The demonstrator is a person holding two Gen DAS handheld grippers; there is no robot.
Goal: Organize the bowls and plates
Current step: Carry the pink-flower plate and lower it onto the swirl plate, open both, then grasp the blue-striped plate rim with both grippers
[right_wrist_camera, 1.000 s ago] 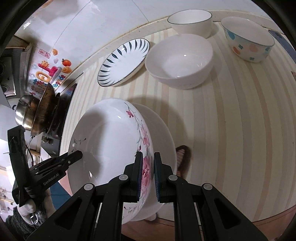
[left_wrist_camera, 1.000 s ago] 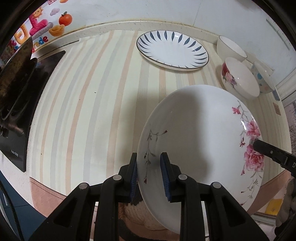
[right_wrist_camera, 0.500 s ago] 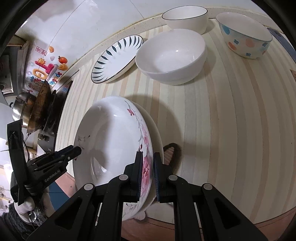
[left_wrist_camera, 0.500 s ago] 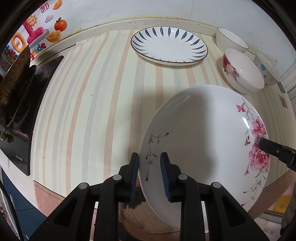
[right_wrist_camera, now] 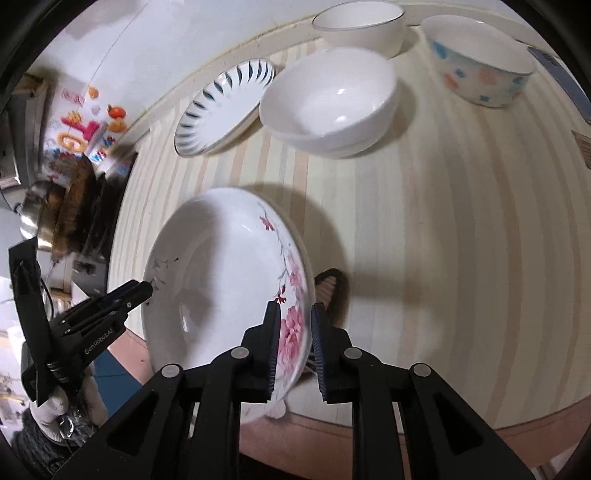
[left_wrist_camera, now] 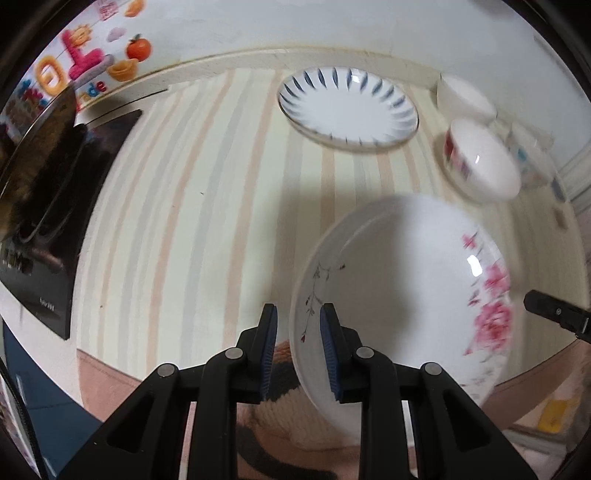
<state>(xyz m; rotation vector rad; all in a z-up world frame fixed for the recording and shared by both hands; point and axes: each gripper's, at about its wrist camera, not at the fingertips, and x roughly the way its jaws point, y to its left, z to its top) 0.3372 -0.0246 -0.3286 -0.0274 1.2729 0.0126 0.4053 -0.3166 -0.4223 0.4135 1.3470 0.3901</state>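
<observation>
- Between the fingers of both grippers sits the rose-patterned plate [left_wrist_camera: 399, 295], held by its two opposite rims and lifted clear of the striped counter [left_wrist_camera: 207, 206], tilted with its hollow facing up and forward.
- Left gripper [left_wrist_camera: 298, 343]: its jaws straddle the rim that carries the thin twig sprig; a gap shows on the outer side, so they look loosely closed rather than hard-clamped.
- Right gripper [right_wrist_camera: 293, 341]: its jaws straddle the rim with the pink roses, closed onto it with a small gap on the outer side.
- Step in hand, as I judge it: carrying this plate toward a stacking place; the likely target is the blue-petal plate [left_wrist_camera: 347, 109], which lies ahead of the left gripper, near the wall.
- Next move calls for both grippers to travel forward together at matching height, level the plate, and set it down centred before either grip lets go; uneven speed could twist the rim out of one pair of jaws.
- Ahead and to the right of the left gripper stand the bowls: a white bowl with red flowers [left_wrist_camera: 480, 162], a plain white bowl [right_wrist_camera: 360, 24] behind it, and a bowl with blue and pink spots [right_wrist_camera: 480, 62] furthest right.
- Pose: both grippers point forward and slightly downward, facing one another across the plate; a gloved hand [right_wrist_camera: 51, 417] holds the left one from below.
- Off to the left of the left gripper lies a black stovetop [left_wrist_camera: 48, 229].
</observation>
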